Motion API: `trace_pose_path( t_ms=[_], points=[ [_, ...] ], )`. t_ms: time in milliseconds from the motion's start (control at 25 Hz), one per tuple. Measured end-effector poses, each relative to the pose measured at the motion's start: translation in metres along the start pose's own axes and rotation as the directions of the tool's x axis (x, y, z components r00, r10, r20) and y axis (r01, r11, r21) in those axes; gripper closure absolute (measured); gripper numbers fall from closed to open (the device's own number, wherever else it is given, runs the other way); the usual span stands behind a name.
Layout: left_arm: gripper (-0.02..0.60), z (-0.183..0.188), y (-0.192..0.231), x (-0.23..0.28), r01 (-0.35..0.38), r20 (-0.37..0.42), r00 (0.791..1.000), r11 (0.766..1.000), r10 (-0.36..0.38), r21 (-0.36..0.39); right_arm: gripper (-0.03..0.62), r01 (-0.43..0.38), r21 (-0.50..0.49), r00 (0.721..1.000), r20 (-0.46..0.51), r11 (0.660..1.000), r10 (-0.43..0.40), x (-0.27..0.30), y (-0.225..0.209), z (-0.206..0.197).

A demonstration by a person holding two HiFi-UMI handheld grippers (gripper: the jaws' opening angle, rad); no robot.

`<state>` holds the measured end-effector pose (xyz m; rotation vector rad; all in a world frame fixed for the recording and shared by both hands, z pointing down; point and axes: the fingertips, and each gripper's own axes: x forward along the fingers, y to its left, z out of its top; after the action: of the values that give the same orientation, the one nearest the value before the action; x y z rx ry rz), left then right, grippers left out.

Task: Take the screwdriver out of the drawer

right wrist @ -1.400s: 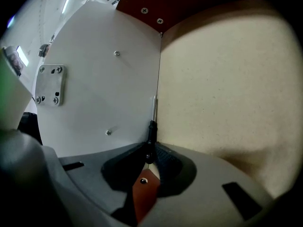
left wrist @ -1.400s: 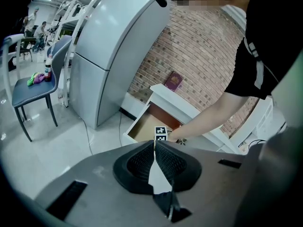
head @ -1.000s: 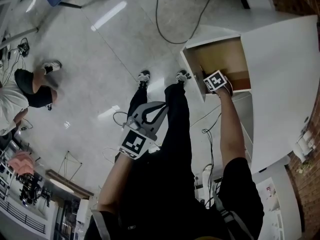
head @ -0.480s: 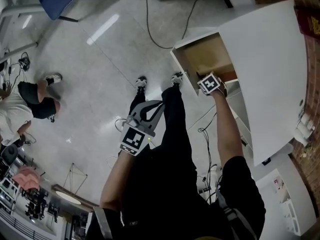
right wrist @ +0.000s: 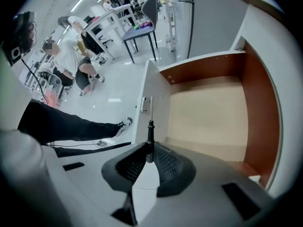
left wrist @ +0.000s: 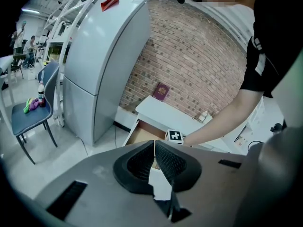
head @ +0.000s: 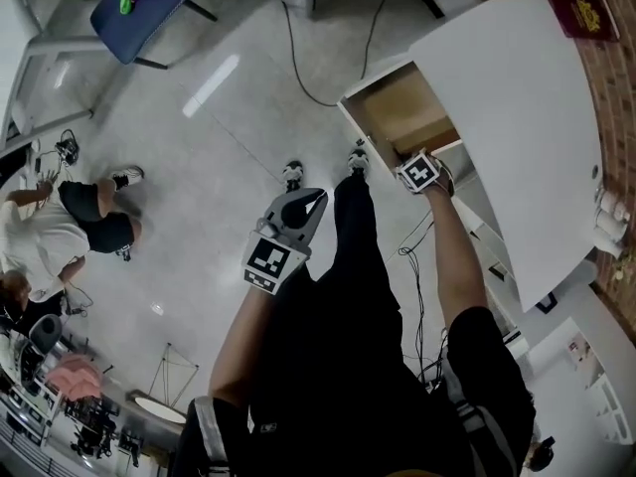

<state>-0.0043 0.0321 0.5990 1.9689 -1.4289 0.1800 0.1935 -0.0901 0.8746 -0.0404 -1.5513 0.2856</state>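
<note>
The screwdriver [right wrist: 150,137] has a dark handle and a thin metal shaft that points forward out of my right gripper [right wrist: 150,150], which is shut on its handle. It hangs above the front wall of the open drawer [right wrist: 203,70], whose pale wooden bottom shows nothing lying on it. In the head view the right gripper [head: 412,167] sits at the near end of the drawer [head: 402,112]. My left gripper [head: 314,198] is held in front of my legs, away from the drawer. Its jaws [left wrist: 155,145] are shut with nothing between them.
The drawer belongs to a white cabinet [head: 517,117] against a brick wall, with a red book [head: 586,8] on top. A grey fridge [left wrist: 99,60] stands left of it. A blue chair [head: 139,8], a floor cable [head: 298,58] and a seated person [head: 60,227] are on the grey floor.
The head view has swung, so the cabinet top shows more. My right gripper stays at the drawer's near end. The left gripper has risen a little in front of my legs.
</note>
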Motion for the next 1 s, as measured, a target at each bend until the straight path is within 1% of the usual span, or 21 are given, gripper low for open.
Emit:
trace_pose_path(
  t_ms=[120,200,360,440,760,880,1000],
  points=[
    [0.563,0.008,-0.007,-0.006,0.027,-0.004,1.000,0.999,-0.027,0.032,0.488,0.006,0.041,0.999,0.040,0.999,-0.007,-0.018,0.013,0.002],
    [0.563,0.012,-0.013,-0.010,0.048,-0.012,0.999,0.997,-0.047,0.062,0.488,0.026,0.059,0.997,0.072,0.998,-0.031,-0.033,0.018,0.003],
    [0.563,0.019,-0.023,-0.020,0.088,-0.024,0.996,0.990,-0.086,0.112,0.488,0.045,0.084,0.988,0.144,0.995,-0.057,-0.064,0.033,0.005],
    [0.563,0.024,-0.023,-0.028,0.103,-0.019,0.995,0.987,-0.101,0.125,0.488,0.067,0.095,0.981,0.173,0.993,-0.083,-0.078,0.040,0.006],
    [0.563,0.042,-0.012,-0.059,0.109,-0.004,0.994,0.976,-0.110,0.187,0.488,0.125,0.150,0.945,0.283,0.981,-0.164,-0.127,0.069,0.007],
    [0.563,0.044,-0.014,-0.065,0.123,-0.003,0.992,0.970,-0.125,0.208,0.488,0.141,0.181,0.922,0.333,0.973,-0.195,-0.146,0.081,0.008],
    [0.563,0.041,-0.020,-0.067,0.150,-0.022,0.989,0.960,-0.149,0.235,0.488,0.151,0.217,0.896,0.382,0.964,-0.226,-0.162,0.096,0.009]
  ],
)
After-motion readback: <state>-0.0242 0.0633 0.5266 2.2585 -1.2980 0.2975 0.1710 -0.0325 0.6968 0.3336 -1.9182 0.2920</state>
